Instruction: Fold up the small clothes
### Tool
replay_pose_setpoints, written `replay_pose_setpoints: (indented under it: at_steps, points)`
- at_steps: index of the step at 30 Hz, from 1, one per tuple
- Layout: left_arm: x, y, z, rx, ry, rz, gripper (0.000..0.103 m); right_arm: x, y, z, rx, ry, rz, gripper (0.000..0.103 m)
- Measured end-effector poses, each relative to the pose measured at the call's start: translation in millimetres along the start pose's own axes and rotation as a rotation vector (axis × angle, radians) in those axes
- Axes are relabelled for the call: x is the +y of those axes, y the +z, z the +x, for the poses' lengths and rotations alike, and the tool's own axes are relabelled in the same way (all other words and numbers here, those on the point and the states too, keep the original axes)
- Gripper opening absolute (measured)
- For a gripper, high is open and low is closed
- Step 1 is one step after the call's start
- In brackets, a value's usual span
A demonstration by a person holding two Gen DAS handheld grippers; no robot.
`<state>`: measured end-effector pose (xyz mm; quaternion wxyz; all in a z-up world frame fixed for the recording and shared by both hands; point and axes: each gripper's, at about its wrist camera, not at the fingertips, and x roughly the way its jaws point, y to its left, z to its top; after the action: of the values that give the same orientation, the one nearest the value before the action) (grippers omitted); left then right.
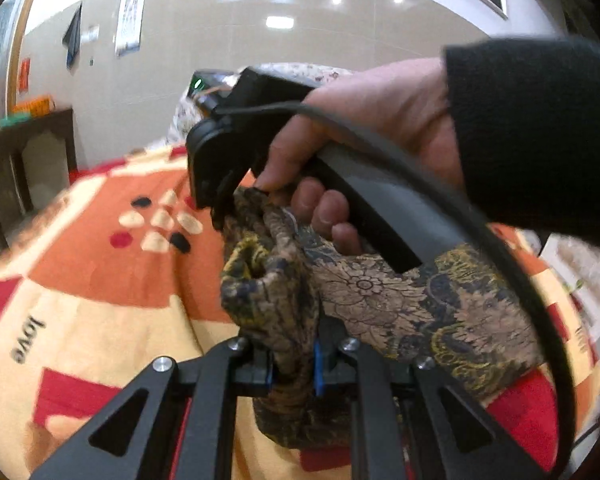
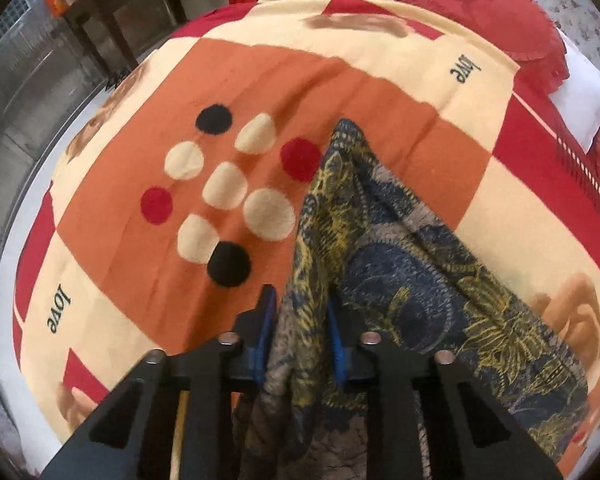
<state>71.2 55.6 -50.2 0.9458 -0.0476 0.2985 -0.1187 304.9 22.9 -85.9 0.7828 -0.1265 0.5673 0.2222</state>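
Note:
The garment [image 1: 380, 300] is a thin cloth with a brown, dark blue and yellow flower print. My left gripper [image 1: 294, 364] is shut on a bunched part of it, held above the blanket. In the left wrist view my right gripper [image 1: 224, 208] also pinches the cloth from above, with the hand on its handle. In the right wrist view my right gripper [image 2: 302, 328] is shut on the garment [image 2: 400, 248], which hangs and drapes to the right over the blanket. How the fold lies is hidden by the bunching.
An orange, cream and red blanket [image 2: 180, 80] with dots and the word "love" covers the bed. A red pillow [image 2: 480, 12] lies at the far right. A dark wooden table [image 2: 112, 12] stands beyond the bed, also in the left wrist view [image 1: 24, 160].

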Motion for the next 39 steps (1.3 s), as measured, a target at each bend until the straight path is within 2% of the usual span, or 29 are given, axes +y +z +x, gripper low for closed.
replay_pose_setpoints:
  at_steps: [5,9,18,25,39]
  points:
    - [14,12,3,0.110,-0.123,-0.180,0.013,-18,-6,-11,-0.019,0.000,0.055,0.010]
    - [22,15,6,0.153,-0.194,-0.282,0.012,-37,-13,-21,-0.020,-0.001,0.087,0.010]
    - [-11,22,14,0.219,-0.126,-0.227,0.010,-66,-29,-39,-0.038,-0.017,0.117,0.009]
    - [-41,25,12,0.237,-0.104,-0.185,0.010,-90,-44,-61,-0.060,-0.031,0.126,0.009]
    - [-90,33,13,0.244,-0.136,-0.122,0.010,-140,-79,-99,-0.100,-0.037,0.175,0.009]
